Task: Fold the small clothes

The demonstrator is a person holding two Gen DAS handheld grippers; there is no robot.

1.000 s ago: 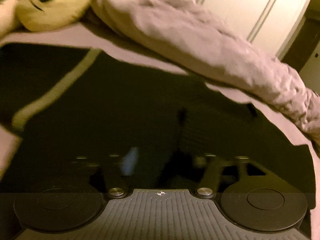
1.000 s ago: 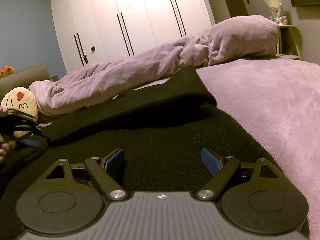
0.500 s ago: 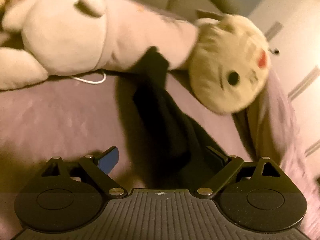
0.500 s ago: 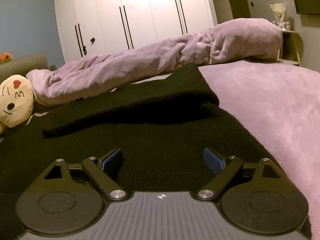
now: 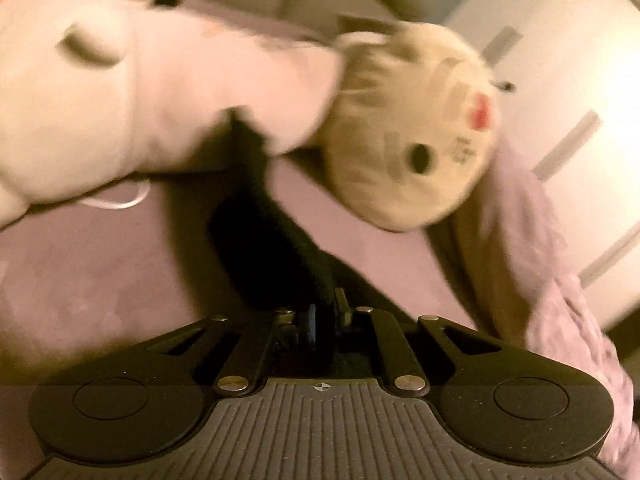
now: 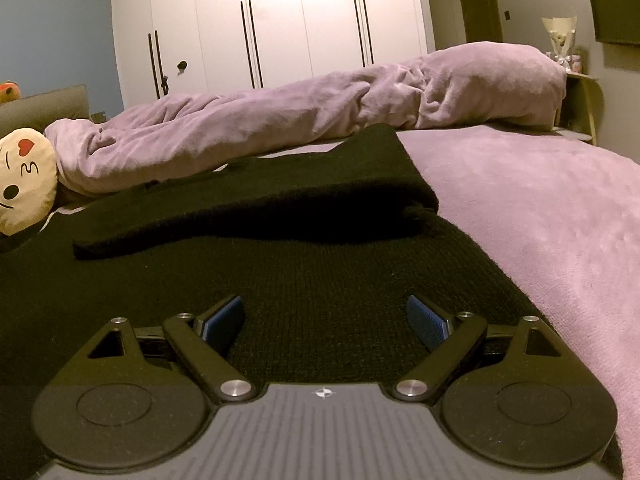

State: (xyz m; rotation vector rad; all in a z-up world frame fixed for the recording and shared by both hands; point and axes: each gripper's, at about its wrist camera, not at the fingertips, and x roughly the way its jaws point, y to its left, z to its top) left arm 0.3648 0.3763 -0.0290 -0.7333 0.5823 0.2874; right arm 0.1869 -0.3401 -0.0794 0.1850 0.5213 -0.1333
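Note:
A black knit sweater (image 6: 280,272) lies spread on the purple bed cover (image 6: 540,220), with one sleeve (image 6: 260,208) folded across its body. My right gripper (image 6: 324,314) hovers low over the sweater's body, open, nothing between its blue pads. In the left wrist view the other black sleeve (image 5: 264,240) runs from the plush toys toward me. My left gripper (image 5: 324,312) has its jaws closing tight on this sleeve's near end, with fabric pinched between the pads.
A pale pink plush toy (image 5: 120,100) and a yellow emoji cushion (image 5: 412,140) lie just beyond the sleeve, with a white cord (image 5: 120,202) under the plush. A rolled purple duvet (image 6: 320,108) lines the far side. White wardrobes (image 6: 280,20) stand behind.
The left gripper swung from over the sweater's body to the sleeve by the plush toys, then shut on the sleeve. The right gripper stayed open in place.

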